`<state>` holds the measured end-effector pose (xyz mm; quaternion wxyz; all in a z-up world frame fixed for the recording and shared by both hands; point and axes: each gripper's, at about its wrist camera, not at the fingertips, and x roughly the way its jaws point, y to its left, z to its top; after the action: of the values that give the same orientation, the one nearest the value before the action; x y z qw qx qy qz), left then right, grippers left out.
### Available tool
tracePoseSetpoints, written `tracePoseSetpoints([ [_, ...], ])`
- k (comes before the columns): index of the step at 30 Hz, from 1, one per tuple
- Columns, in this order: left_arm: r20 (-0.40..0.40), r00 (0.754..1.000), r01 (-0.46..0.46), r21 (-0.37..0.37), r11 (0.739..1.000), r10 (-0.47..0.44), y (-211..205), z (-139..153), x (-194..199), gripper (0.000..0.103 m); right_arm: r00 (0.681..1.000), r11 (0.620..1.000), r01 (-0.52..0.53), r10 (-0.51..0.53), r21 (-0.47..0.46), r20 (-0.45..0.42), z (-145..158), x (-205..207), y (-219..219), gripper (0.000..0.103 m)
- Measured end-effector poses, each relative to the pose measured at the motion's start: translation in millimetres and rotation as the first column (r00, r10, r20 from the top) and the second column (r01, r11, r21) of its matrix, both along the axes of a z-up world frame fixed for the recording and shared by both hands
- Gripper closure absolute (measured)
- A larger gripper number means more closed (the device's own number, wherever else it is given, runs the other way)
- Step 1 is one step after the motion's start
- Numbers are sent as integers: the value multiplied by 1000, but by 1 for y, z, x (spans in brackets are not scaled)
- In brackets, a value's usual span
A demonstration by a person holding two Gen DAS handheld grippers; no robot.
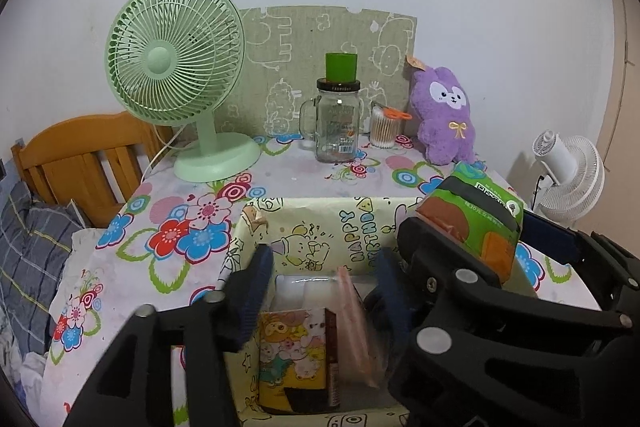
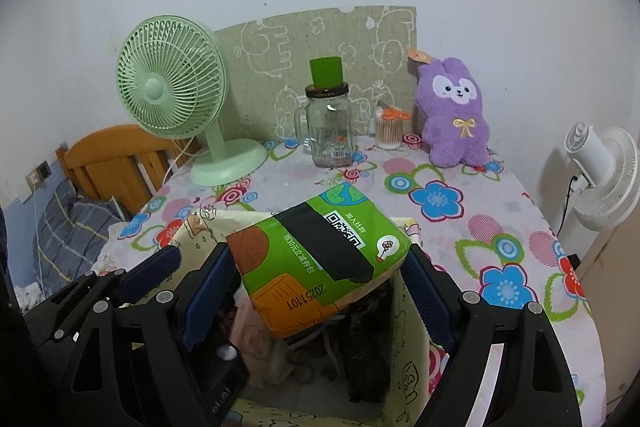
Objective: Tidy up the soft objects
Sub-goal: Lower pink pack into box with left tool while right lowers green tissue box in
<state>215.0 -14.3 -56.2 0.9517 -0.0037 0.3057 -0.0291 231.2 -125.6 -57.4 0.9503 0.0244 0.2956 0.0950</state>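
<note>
My right gripper (image 2: pixel 320 291) is shut on a green and orange tissue pack (image 2: pixel 320 251) and holds it over the pale yellow storage box (image 2: pixel 404 307). The pack also shows in the left wrist view (image 1: pixel 476 219), with the right gripper around it. My left gripper (image 1: pixel 320 287) is open above the box (image 1: pixel 316 215), over a cartoon-printed pack (image 1: pixel 292 351) and a pink bag (image 1: pixel 356 323) inside. A purple plush rabbit (image 1: pixel 446 115) (image 2: pixel 456 115) sits at the table's far right.
On the flowered tablecloth (image 2: pixel 460 211) stand a green desk fan (image 1: pixel 176 79), a glass jar mug with a green cap (image 1: pixel 336 119) and a cotton swab tub (image 1: pixel 384 127). A white fan (image 2: pixel 604 175) is off the right edge. A wooden bed frame (image 1: pixel 80 155) lies left.
</note>
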Motion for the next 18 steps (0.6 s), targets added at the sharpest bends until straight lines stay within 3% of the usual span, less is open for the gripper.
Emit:
tracePoseSetpoints([
  [7, -35, 999, 11, 21, 1000, -10, 2, -1, -3, 23, 999, 999, -42, 42, -4, 0, -2, 1, 7, 17],
  [18, -72, 997, 16, 44, 999, -12, 9, -4, -8, 18, 990, 990, -141, 141, -1, -28, -7, 10, 24, 13],
])
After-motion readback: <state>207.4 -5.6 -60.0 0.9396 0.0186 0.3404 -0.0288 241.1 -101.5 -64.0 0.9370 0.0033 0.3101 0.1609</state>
